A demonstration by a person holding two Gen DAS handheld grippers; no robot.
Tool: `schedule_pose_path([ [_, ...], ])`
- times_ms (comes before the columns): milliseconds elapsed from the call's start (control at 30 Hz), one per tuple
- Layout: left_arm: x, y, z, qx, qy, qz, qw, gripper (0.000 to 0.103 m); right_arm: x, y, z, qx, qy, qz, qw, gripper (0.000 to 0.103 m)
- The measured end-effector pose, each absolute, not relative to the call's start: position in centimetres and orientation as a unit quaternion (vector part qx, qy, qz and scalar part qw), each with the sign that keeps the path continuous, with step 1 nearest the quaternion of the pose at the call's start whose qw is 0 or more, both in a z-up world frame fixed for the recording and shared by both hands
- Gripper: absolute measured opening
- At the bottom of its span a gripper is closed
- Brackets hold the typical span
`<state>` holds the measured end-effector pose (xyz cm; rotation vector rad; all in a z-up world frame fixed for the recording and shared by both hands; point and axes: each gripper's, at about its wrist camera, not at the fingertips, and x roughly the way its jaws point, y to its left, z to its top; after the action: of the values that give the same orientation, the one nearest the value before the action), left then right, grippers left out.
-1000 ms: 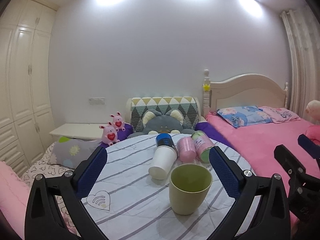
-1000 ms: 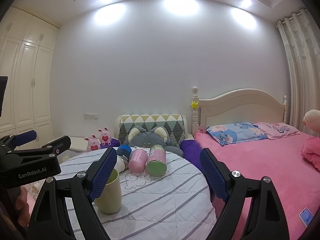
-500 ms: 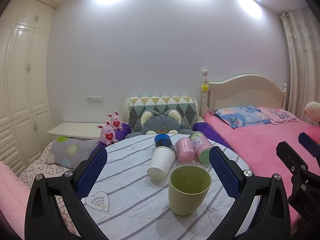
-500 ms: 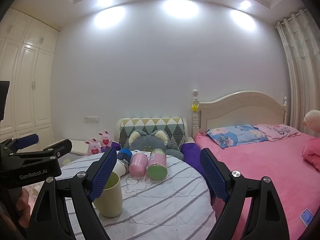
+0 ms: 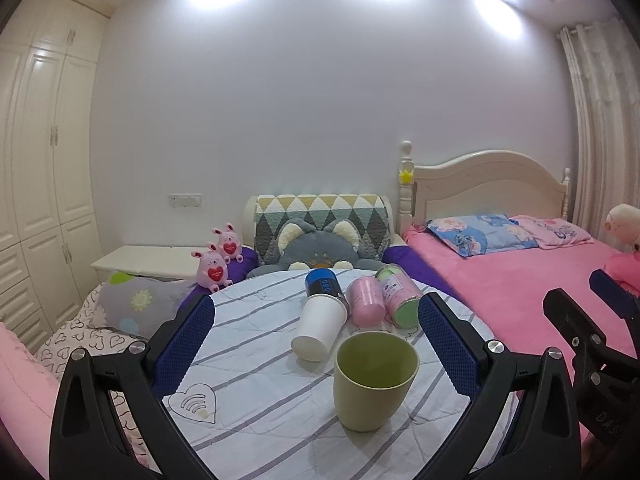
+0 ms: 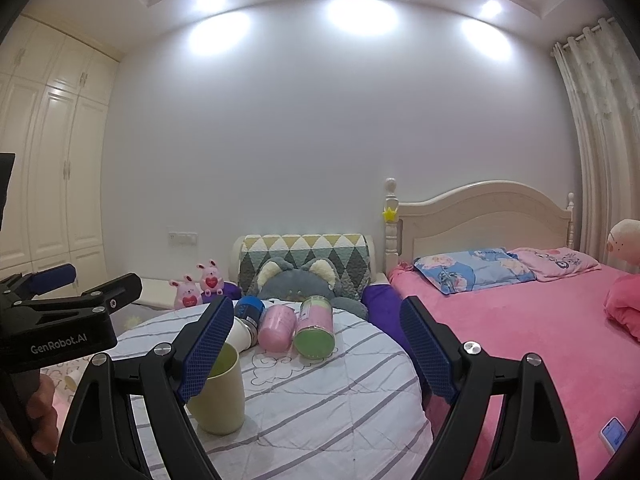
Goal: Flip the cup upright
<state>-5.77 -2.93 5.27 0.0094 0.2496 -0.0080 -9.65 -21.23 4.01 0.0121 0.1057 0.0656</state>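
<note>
A pale green cup (image 5: 374, 380) stands upright, mouth up, on the round striped table (image 5: 248, 360); it also shows in the right wrist view (image 6: 220, 392). My left gripper (image 5: 316, 344) is open and empty, held back from the cup. My right gripper (image 6: 316, 344) is open and empty, with its left finger (image 6: 204, 352) in front of the cup's rim. A white paper cup (image 5: 320, 330) lies on its side behind the green cup. The right gripper also shows at the left wrist view's right edge (image 5: 592, 344).
A blue can (image 5: 322, 284), a pink can (image 5: 364, 300) and a green-ended can (image 5: 400, 296) lie on their sides at the table's far side. A pink bed (image 5: 520, 280) is to the right. Plush toys (image 5: 218, 264) and a cat cushion (image 5: 316, 248) sit behind the table.
Both grippers have drifted back and up slightly from the table. The cups and cans have not moved.
</note>
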Motion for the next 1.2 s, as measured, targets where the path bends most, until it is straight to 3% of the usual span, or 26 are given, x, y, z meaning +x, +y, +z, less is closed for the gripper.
schedule_pose_path([
  [1200, -5.04, -2.84, 4.91, 0.010, 0.126, 0.000, 0.992, 0.103, -9.09, -21.47, 3.79, 0.012, 0.062, 0.035, 0.997, 0.086],
])
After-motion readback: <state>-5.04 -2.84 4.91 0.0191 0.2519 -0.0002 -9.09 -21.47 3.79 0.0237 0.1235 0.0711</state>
